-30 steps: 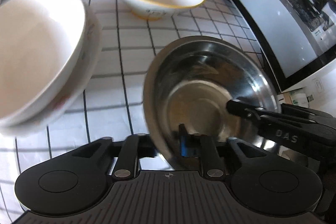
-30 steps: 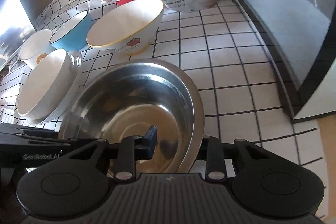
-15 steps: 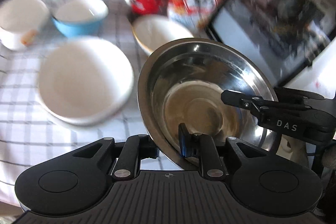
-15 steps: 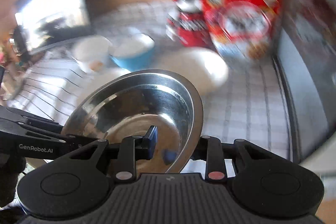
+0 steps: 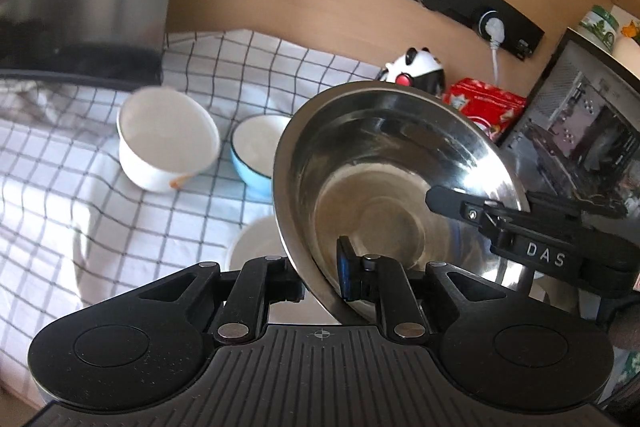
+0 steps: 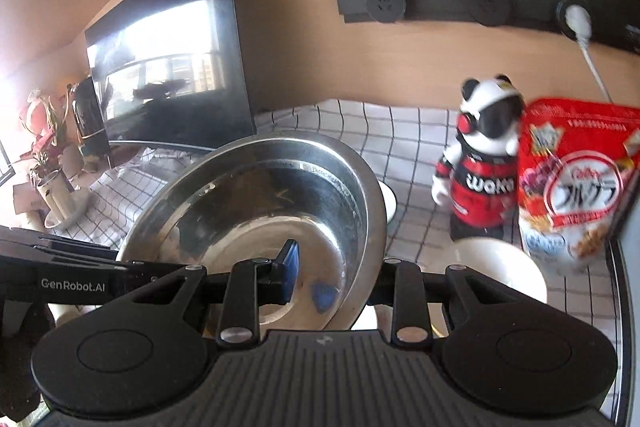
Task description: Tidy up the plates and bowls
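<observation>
The steel bowl is a wide, shallow, mirror-polished dish with a flat round base and a thin rolled rim, held tilted above the cloth between both tools. The left gripper pinches its near-left rim, one blue-padded finger inside the bowl and the other outside; the right gripper is clamped on the opposite rim the same way, its blue pad pressed to the inner wall.

Below it lies a white tablecloth with a thin dark grid, slightly wrinkled. On the cloth to the left stands a deep white cup-shaped bowl with an orange mark, and just beside it a glossy blue bowl with a white inside. A white bowl sits under the steel one, partly hidden. From the right wrist view, a cream bowl shows near the right, with a panda figurine and a red cereal bag behind it.
</observation>
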{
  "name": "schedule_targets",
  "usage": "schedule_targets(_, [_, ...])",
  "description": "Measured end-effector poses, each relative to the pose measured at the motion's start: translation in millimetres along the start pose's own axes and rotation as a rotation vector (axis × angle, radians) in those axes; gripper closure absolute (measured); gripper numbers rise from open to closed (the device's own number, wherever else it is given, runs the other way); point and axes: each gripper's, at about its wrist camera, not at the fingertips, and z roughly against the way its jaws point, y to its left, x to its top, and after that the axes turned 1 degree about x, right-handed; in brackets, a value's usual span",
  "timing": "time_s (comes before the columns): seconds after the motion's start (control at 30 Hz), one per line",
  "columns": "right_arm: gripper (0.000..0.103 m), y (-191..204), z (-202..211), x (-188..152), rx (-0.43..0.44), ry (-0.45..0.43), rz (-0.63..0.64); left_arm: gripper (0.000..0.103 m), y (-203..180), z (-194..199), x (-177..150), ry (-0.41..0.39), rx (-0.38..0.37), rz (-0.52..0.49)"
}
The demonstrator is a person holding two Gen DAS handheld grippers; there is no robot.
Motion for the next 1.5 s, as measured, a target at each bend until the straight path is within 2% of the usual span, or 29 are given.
schedule_targets(0.23, [0.073,-1,-22,7,-0.018,0.021,-0.004,0.084,10,-14,17,0.041,0.012,-0.062])
schedule_targets(0.43, [0.073,-6,-51,-6,-0.021,0.101,-0.031,0.084,17,-37,14,0.099,0.059,-0.082])
schedule_targets(0.73, [0.073,-21,-86,-35,-0.017,0.221,-0.079,0.085,30,-77,-5,0.203,0.068,-0.022])
schedule_targets(0.9, [0.073,-22,-95,-38,-0.015,0.234,-0.085,0.084,38,-86,-9,0.234,0.053,0.004])
schedule_targets(1.27, [0.073,-19,-119,-59,-0.024,0.280,-0.085,0.084,53,-103,-19,0.267,0.081,0.027])
schedule_targets(1.5, [0.073,-19,-121,-72,-0.055,0.304,-0.060,0.084,58,-114,-26,0.302,0.051,0.028])
